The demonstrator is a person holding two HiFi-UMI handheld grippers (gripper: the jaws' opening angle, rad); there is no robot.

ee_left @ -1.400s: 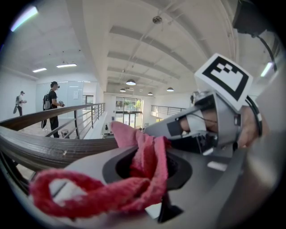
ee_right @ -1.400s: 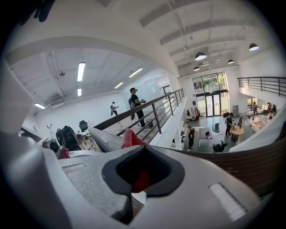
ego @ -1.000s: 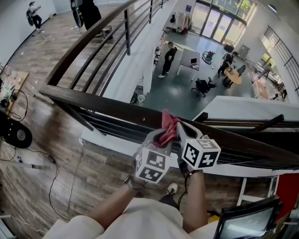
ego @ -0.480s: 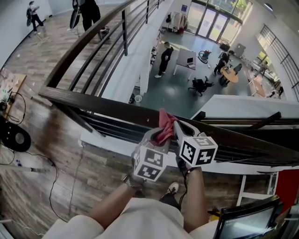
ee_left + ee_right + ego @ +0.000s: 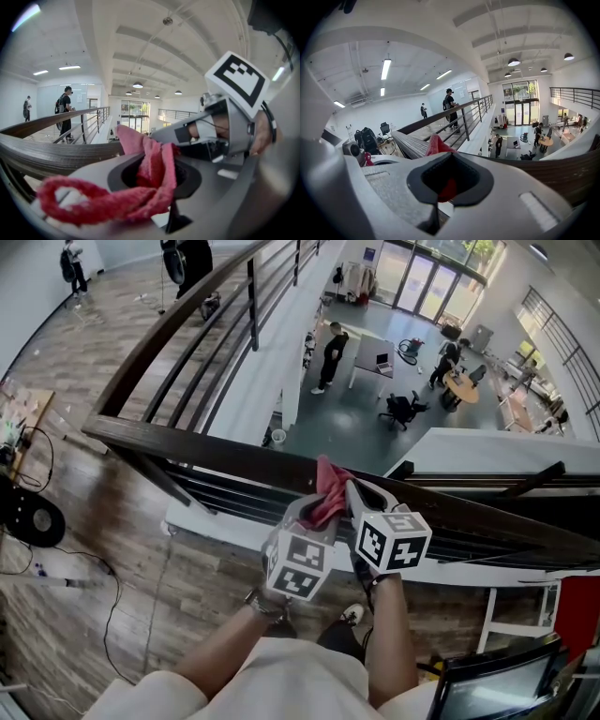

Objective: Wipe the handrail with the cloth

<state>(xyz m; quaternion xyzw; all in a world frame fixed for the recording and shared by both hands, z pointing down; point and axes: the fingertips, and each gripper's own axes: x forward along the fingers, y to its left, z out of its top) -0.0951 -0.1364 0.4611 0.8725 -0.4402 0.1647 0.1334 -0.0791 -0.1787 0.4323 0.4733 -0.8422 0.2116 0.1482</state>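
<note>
A red cloth (image 5: 325, 491) is bunched on top of the dark wooden handrail (image 5: 187, 442), which crosses the head view from left to right. Both grippers meet at the cloth. My left gripper (image 5: 309, 514) is shut on its near side, and my right gripper (image 5: 354, 495) is shut on its right side. In the left gripper view the cloth (image 5: 151, 161) fills the gap of the closed jaws and drapes over the lower one, with the rail (image 5: 47, 151) behind. In the right gripper view the cloth (image 5: 435, 144) pokes up past the closed jaws, against the rail (image 5: 408, 144).
A second railing (image 5: 202, 306) runs away at the corner on the left. Beyond the rail is a drop to a lower floor with desks and people (image 5: 331, 354). Cables and a black round object (image 5: 28, 514) lie on the wooden floor at left. A chair (image 5: 497, 681) stands at the lower right.
Both grippers with the cloth have slid a little to the left along the handrail. Their hold on the cloth is the same.
</note>
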